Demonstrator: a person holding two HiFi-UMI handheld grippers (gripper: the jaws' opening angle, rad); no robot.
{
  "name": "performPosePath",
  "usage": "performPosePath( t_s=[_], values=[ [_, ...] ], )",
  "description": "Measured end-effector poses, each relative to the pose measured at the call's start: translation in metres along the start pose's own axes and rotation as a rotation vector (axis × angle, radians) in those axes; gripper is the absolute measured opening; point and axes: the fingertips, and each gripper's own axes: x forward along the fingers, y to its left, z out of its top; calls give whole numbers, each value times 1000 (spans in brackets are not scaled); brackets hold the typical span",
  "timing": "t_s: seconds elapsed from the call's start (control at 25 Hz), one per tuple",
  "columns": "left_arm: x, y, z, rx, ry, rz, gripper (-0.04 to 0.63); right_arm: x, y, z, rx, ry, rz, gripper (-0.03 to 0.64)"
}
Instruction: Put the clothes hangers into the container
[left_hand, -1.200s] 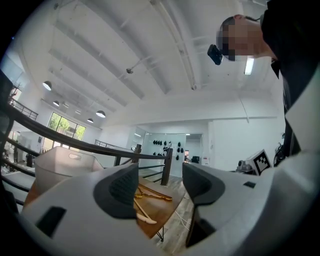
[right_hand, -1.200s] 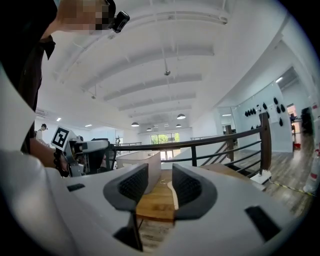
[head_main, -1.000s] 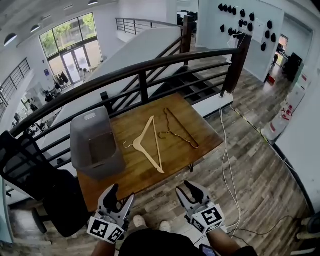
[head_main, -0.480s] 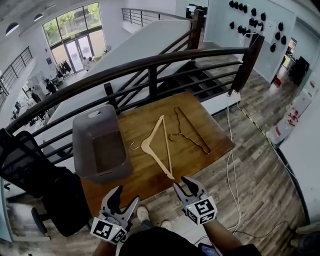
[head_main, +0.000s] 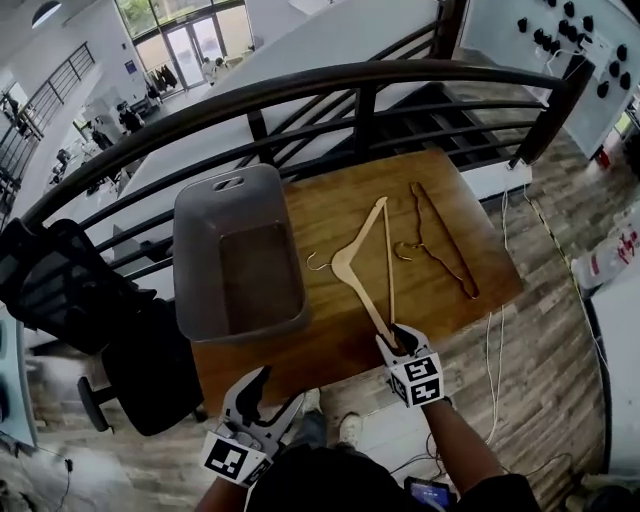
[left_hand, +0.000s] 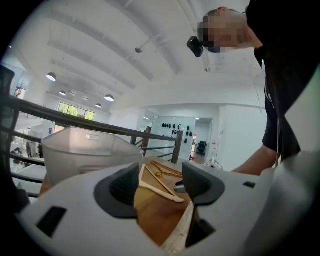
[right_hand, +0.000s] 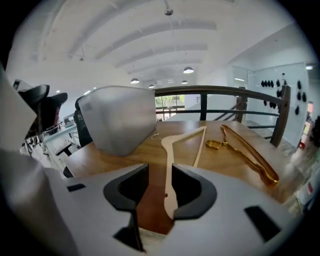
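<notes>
Right gripper (head_main: 397, 340) dropped to the wood hanger's (head_main: 360, 231) near tip on the table (head_main: 330, 345), jaws half-open astride it, not yet pinching; left gripper (head_main: 278, 390) wide, empty; pickup step, so next: close, lift, carry left to the container (head_main: 188, 260).

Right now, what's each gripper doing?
Left gripper: open, empty.
Right gripper: open, wooden hanger end between its jaws, not clamped.

A wooden table (head_main: 330, 215) stood beside a dark curved railing (head_main: 365, 112). A black office chair (head_main: 75, 290) was at its left on the plank floor (head_main: 560, 350). Daylight came through the far glass doors (head_main: 190, 40).
</notes>
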Motion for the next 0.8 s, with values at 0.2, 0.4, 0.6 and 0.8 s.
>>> performPosePath(
  t_s=[0.2,0.4,0.6,0.8],
  values=[
    [-7,19,0,-2,-31,45,278,42,-7,-15,-136,125,-6,143],
    [-13,31,-1,-24,-28,78,278,75,-18,-24,-207,251,-31,149],
    [-17,45,-6,-52,-16,118,278,91,-22,-20,-152,279,-20,161],
    [-15,45,-3,-70,-6,114,278,95,-22,-27,-140,329,-16,159]
  ],
)
